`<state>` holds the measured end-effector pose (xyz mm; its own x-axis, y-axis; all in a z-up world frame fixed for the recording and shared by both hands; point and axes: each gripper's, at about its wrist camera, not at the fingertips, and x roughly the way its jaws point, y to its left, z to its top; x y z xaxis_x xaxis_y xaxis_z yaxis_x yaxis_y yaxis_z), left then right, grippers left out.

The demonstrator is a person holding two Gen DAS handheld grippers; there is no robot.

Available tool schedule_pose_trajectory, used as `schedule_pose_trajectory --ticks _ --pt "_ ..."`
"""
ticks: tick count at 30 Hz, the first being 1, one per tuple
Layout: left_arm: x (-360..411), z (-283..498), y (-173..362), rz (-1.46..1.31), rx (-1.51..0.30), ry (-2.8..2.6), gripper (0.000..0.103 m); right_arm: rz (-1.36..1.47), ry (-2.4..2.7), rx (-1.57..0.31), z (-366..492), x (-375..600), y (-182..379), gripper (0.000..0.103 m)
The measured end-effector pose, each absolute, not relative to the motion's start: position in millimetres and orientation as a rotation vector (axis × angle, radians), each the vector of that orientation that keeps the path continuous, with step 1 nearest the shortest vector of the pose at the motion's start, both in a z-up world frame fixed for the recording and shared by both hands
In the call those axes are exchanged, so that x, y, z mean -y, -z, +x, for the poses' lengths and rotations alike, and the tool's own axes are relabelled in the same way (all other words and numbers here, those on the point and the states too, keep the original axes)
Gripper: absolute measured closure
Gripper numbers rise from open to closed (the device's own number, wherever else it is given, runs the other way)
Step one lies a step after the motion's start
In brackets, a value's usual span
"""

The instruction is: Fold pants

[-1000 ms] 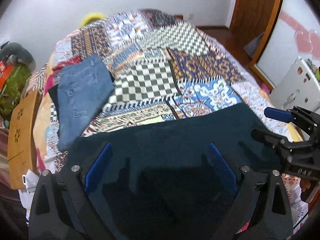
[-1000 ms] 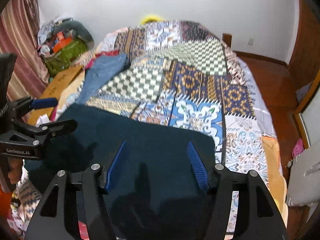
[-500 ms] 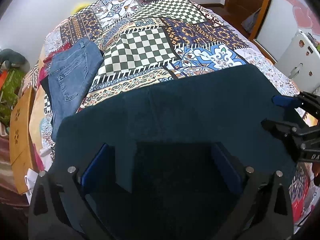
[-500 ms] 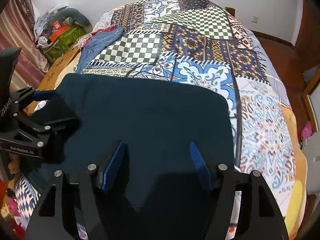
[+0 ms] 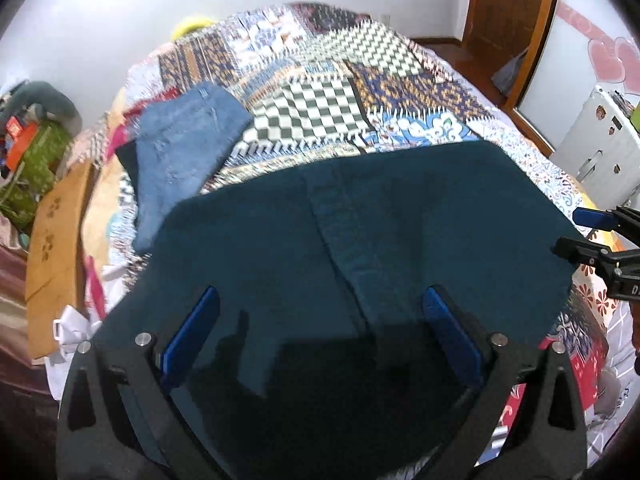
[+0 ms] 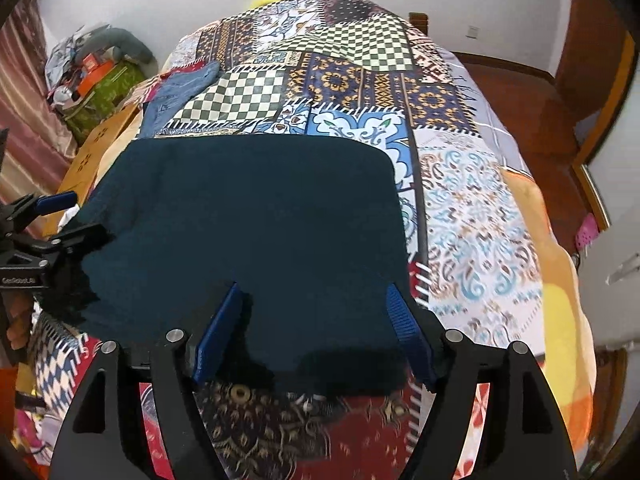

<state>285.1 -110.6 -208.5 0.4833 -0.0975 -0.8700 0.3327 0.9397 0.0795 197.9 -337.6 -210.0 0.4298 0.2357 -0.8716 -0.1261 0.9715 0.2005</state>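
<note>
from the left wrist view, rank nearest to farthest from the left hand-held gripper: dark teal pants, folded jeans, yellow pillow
From the left hand-held gripper:
1. dark teal pants, directly under and ahead
2. folded jeans, ahead on the left
3. yellow pillow, far end by the wall

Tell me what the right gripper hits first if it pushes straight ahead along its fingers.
Most likely the dark teal pants: the right gripper stands open with that folded cloth lying between and ahead of its fingers on the patchwork bedspread. Depth is unclear.

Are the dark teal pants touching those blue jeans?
Apart. The left wrist view shows patterned quilt between the dark teal pants and blue jeans.
</note>
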Motion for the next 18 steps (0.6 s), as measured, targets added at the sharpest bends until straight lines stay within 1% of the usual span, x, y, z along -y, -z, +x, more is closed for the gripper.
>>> schedule_pose_trajectory --ticks 4,11,14,18 --pt "95.6 267.7 186.5 0.242 -0.947 0.237 0.000 0.096 -0.212 -1.087 192.4 332.8 195.8 0.032" --pt "48.7 240.4 149.4 0.123 -0.808 0.186 0.000 0.048 -0.258 -0.985 194.6 296.0 158.5 0.032" --pt "21.7 228.0 140.6 0.086 -0.772 0.152 0.000 0.026 -0.309 -0.938 199.6 269.8 143.4 0.032" --pt "-20.7 215.7 141.7 0.018 -0.762 0.116 0.001 -0.003 -0.376 -0.898 204.6 235.9 132.9 0.031"
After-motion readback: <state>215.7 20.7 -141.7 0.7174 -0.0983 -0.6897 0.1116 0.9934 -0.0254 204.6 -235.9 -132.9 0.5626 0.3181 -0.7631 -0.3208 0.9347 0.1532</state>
